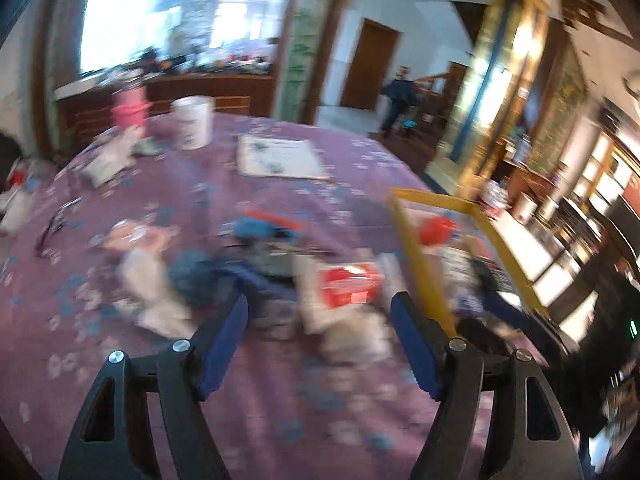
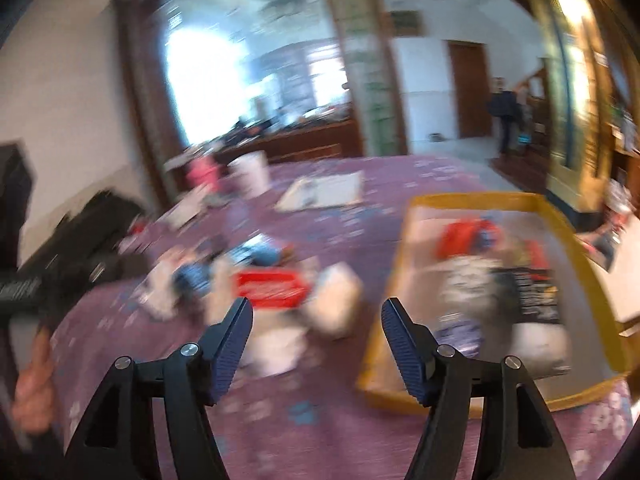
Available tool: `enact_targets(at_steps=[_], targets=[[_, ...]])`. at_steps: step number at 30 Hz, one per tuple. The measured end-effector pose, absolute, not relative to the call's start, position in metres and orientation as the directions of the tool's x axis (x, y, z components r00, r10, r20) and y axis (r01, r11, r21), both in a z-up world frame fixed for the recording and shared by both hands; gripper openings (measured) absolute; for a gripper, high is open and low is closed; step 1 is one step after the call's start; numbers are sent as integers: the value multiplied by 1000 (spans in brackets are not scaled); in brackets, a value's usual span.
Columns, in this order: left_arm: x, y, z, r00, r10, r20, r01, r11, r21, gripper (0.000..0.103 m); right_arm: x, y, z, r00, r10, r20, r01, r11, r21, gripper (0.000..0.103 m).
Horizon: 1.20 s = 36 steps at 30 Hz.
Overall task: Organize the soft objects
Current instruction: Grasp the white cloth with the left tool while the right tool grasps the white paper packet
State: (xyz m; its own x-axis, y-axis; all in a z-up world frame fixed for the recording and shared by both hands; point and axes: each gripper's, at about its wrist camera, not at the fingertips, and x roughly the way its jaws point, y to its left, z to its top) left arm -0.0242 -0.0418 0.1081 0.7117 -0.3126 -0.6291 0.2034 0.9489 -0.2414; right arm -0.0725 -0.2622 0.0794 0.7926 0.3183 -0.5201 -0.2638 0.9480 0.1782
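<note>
Left wrist view: the left gripper (image 1: 320, 312) is spread wide with nothing between its blue pads, aimed down at a blurred heap of soft objects (image 1: 280, 264) on the purple tablecloth (image 1: 280, 420), presumably for the next pick. Right of the heap, a yellow-rimmed tray (image 1: 404, 232) is seen edge-on. Right wrist view: the right gripper (image 2: 316, 316) is likewise released and empty, and the tray interior is revealed, already holding several items, with a red packet (image 2: 272, 289) left on the cloth.
</note>
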Motion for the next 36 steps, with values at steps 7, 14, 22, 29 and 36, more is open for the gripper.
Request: enact_targets(at_steps=[7,14,22,29,36], targets=[[18,47,84,675,-163,-719,-70,956,-283,73,-63,-226,47,706,383,-596,-359,919,165,71],[83,85,34,545,-140,-827,-208,933,-295,73,-60,-242,44,688,422,-590,-345,906,246,72],[98,91,12,523,-122,-843,-221,936,-273,16,-60,-228,46,674,411,-613,-372,907,199,72],[73,111,47,634,-152,-758,-185,922,-339,16,-43,-160,74,542,516,-663,-523,825,214,72],[61,138,63,684,-139,-716,-225,894,-387,17,-1,-66,65,433,542,-721,-621,758,197,72]])
